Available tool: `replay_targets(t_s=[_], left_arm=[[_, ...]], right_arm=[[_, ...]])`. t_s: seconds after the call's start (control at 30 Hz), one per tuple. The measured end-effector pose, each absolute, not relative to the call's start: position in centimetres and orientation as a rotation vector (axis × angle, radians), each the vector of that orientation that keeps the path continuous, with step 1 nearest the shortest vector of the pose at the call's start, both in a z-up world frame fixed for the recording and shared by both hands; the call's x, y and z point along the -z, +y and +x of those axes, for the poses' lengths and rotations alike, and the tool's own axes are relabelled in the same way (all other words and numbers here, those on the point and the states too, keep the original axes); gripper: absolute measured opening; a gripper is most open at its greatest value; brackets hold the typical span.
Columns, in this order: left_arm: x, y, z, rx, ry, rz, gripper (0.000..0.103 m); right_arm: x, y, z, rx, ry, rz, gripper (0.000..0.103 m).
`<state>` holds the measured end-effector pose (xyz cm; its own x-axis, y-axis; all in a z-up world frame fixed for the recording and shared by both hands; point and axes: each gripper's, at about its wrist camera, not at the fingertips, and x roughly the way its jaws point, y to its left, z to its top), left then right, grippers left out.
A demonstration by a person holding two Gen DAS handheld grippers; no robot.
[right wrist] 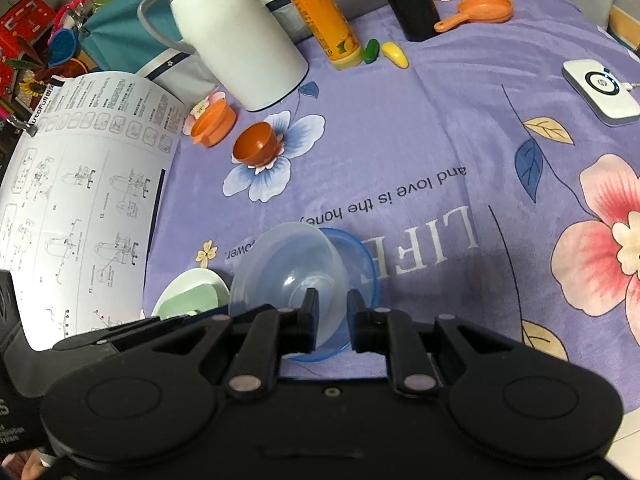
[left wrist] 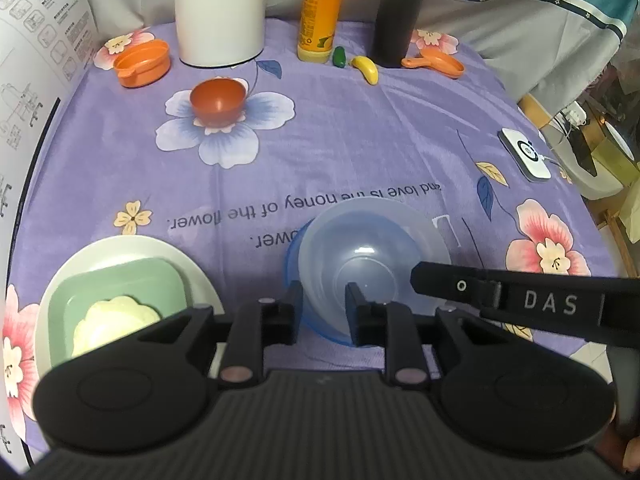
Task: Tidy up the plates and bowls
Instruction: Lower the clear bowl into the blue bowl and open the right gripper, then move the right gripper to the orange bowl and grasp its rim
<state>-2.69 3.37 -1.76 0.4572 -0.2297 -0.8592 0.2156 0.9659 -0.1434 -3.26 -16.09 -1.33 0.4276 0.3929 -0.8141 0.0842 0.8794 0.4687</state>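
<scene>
A clear bowl (left wrist: 372,240) sits tilted inside a blue bowl (left wrist: 294,264) near the front of the purple cloth. My left gripper (left wrist: 324,308) straddles their near rim, one finger outside the blue bowl and one inside the clear one. Its jaws stand slightly apart, and the inner finger is off the wall. My right gripper (right wrist: 333,312) is shut on the clear bowl's (right wrist: 280,268) wall, with the blue bowl (right wrist: 366,264) beneath. To the left, a white plate (left wrist: 192,276) carries a green square plate (left wrist: 120,284) and a cream flower-shaped dish (left wrist: 112,320). A small orange-brown bowl (left wrist: 218,100) stands farther back.
Along the back stand a white jug (left wrist: 220,12), an orange bottle (left wrist: 320,12), a dark cylinder (left wrist: 396,20), an orange cup (left wrist: 142,64), an orange toy pan (left wrist: 440,62), a toy banana (left wrist: 366,68). A white device (left wrist: 524,154) lies right. A printed sheet (left wrist: 36,60) rises at left.
</scene>
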Motion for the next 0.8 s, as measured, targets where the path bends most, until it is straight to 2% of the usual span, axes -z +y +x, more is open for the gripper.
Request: replay_targets(t_s=[0.17,0.23,0.27,0.3,0.33,0.4,0.43,0.47,0.8], left_arm=[[1.8,3.3,-2.7,0.276,1.056,-0.009,0.025],[1.6,3.4,-2.9,0.277,1.047,-0.01,0.038],[1.3,3.4,-3.0,0.277,1.037,-0.015,0.059],[1.0,3.6,-3.2,0.275,1.022,-0.02,0.075],[0.6,3.7,-3.3,0.272,1.001,-0.023,0.079],[0.0,4.1,-3.5,0.266,0.971,-0.024,0.094],[-0.3,4.3,-3.6,0.259,0.959,-0.025,0.099],[-0.5,4.5,-3.6,0.252,0.949,-0.028,0.103],[0.8,6.6,-3.3,0.197,0.999,-0.085,0.103]], right_arm=[[1.5,-15.9,-3.2,-0.2,1.124,0.492,0.018],[1.4,-16.0,-3.3,-0.198,1.115,0.495,0.026],[1.1,-16.0,-3.3,-0.195,1.101,0.487,0.04],[0.8,-16.0,-3.4,-0.196,1.083,0.479,0.058],[0.4,-15.9,-3.5,-0.195,1.061,0.469,0.067],[-0.5,-15.9,-3.7,-0.19,1.013,0.443,0.095],[-0.7,-15.9,-3.6,-0.183,1.001,0.431,0.099],[-1.0,-15.9,-3.6,-0.172,0.991,0.417,0.103],[0.3,-16.1,-3.2,-0.125,1.041,0.419,0.103]])
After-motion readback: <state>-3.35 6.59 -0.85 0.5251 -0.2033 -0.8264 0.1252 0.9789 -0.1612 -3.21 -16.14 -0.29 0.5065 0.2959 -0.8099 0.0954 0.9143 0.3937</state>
